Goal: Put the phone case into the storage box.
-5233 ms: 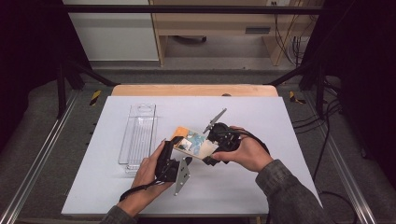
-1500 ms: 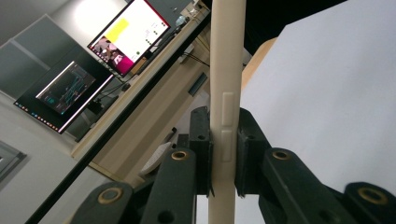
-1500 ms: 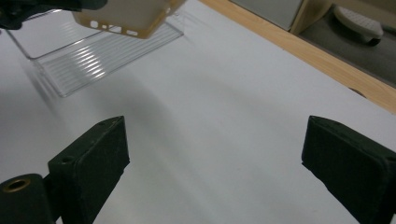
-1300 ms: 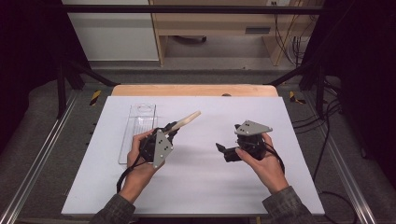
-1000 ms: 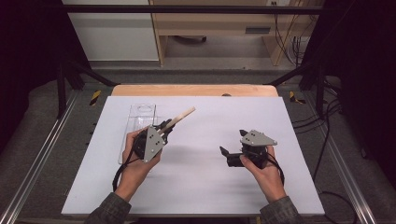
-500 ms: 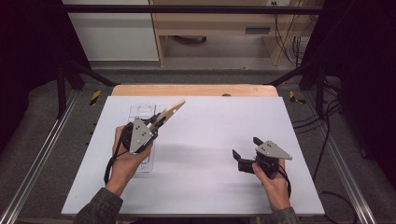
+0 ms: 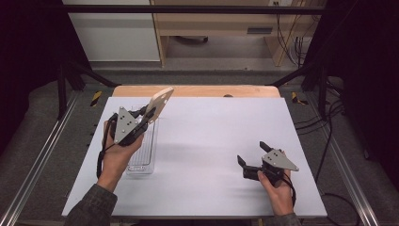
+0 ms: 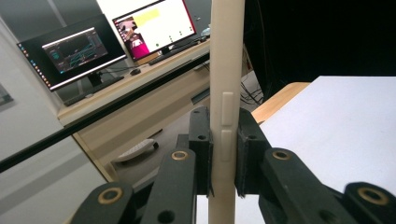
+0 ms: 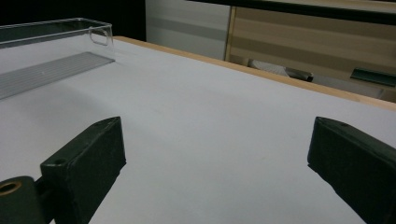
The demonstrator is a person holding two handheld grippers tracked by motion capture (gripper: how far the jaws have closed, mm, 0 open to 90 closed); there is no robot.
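High view shows the white tabletop (image 7: pixel 202 155) with a clear plastic tray (image 7: pixel 143 150) lying lengthwise near its left edge. Above the far end of that tray, the left tool (image 7: pixel 143 115) is lifted off the surface and angled up and away from the person. Its jaws are clamped on a cream-coloured flat handle-like piece (image 7: pixel 159 101), whose rounded end sticks out beyond the tray toward the wooden strip at the tabletop's far side. Left gripper view has the same cream piece (image 8: pixel 226 93) standing upright between the two black pads, both pressed against its narrow sides, with two small raised rectangles on its face just at the grip. Well apart, near the tabletop's right front, the right tool (image 7: pixel 251 157) hovers low and points left. Right gripper view shows its jaws spread wide with nothing between them, bare tabletop (image 9: pixel 210 140) ahead and the tray (image 9: pixel 51 51) farther off at upper left.
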